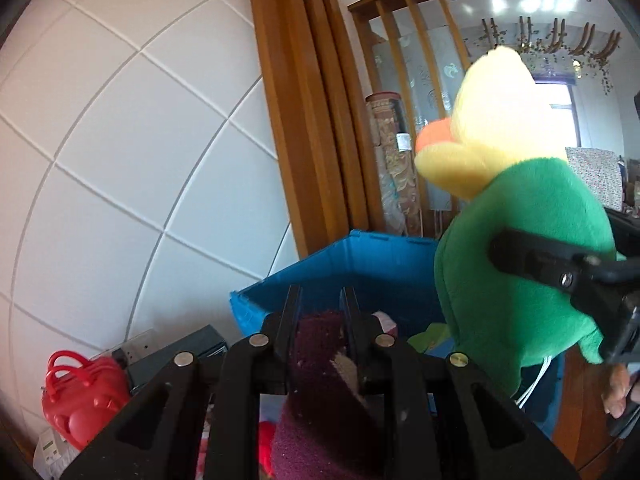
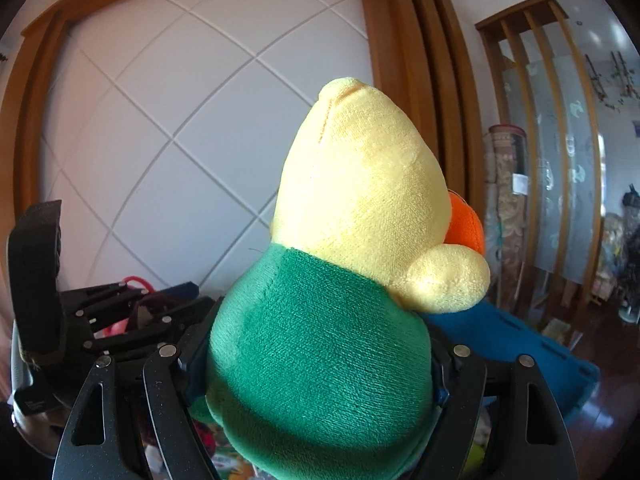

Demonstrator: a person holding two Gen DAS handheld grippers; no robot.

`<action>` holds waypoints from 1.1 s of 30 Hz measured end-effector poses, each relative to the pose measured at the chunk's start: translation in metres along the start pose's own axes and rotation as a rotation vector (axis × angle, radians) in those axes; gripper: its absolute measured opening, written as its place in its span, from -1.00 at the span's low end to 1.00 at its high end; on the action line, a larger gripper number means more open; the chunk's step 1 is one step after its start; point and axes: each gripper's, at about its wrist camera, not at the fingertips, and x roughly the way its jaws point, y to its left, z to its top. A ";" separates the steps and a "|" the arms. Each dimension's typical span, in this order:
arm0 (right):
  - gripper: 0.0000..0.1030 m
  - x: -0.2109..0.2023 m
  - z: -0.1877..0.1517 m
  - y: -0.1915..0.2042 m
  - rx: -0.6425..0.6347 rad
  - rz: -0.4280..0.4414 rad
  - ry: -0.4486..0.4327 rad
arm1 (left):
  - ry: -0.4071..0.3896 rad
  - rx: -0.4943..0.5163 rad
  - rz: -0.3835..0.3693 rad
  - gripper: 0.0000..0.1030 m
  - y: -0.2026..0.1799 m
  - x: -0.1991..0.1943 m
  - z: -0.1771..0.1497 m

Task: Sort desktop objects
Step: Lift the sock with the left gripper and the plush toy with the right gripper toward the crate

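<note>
My right gripper (image 2: 316, 356) is shut on a plush duck (image 2: 332, 300) with a yellow head, orange beak and green body, held upright in the air. The duck also shows in the left wrist view (image 1: 516, 248), with a right gripper finger (image 1: 532, 260) pressed into its green body. My left gripper (image 1: 320, 320) is shut on a dark maroon fuzzy cloth item (image 1: 320, 392), held over the near side of a blue plastic bin (image 1: 360, 264). The left gripper also shows in the right wrist view (image 2: 132, 320), low at the left.
The blue bin (image 2: 516, 344) holds several colourful items. A red plastic basket (image 1: 80, 392) and a dark box (image 1: 176, 356) stand at the left by a white tiled wall panel (image 1: 120, 140). A wooden frame and screen stand behind.
</note>
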 end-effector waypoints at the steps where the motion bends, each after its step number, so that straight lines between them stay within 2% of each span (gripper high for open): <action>1: 0.58 -0.002 0.004 -0.017 0.008 -0.009 0.003 | -0.011 0.001 -0.012 -0.64 -0.008 0.009 0.011; 7: 0.62 0.019 0.016 -0.093 0.022 -0.084 0.054 | -0.017 -0.015 -0.076 -0.64 -0.057 0.070 0.061; 11: 0.88 0.044 0.019 -0.134 0.037 -0.163 0.108 | 0.010 -0.020 -0.048 -0.63 -0.089 0.106 0.082; 12: 0.88 0.051 0.020 -0.143 0.042 -0.183 0.118 | 0.021 -0.043 -0.036 -0.58 -0.090 0.115 0.085; 14: 0.89 0.062 0.022 -0.162 0.070 -0.177 0.153 | 0.043 -0.069 0.005 -0.20 -0.095 0.128 0.090; 15: 0.89 0.069 0.021 -0.169 0.078 -0.185 0.167 | 0.046 -0.068 0.030 -0.12 -0.096 0.134 0.092; 18: 0.97 0.070 0.021 -0.179 0.079 -0.196 0.155 | 0.027 -0.056 0.052 -0.08 -0.099 0.134 0.095; 21: 0.99 0.065 0.018 -0.180 0.073 -0.199 0.130 | 0.003 -0.061 0.082 0.06 -0.096 0.126 0.093; 23: 0.99 0.060 0.015 -0.177 0.082 -0.178 0.118 | -0.008 -0.072 0.093 0.31 -0.091 0.121 0.087; 30: 0.99 0.044 0.005 -0.164 0.101 -0.110 0.095 | 0.030 -0.116 0.156 0.32 -0.077 0.101 0.041; 33: 0.99 0.039 -0.001 -0.156 0.099 -0.079 0.087 | 0.052 -0.133 0.207 0.32 -0.067 0.089 0.018</action>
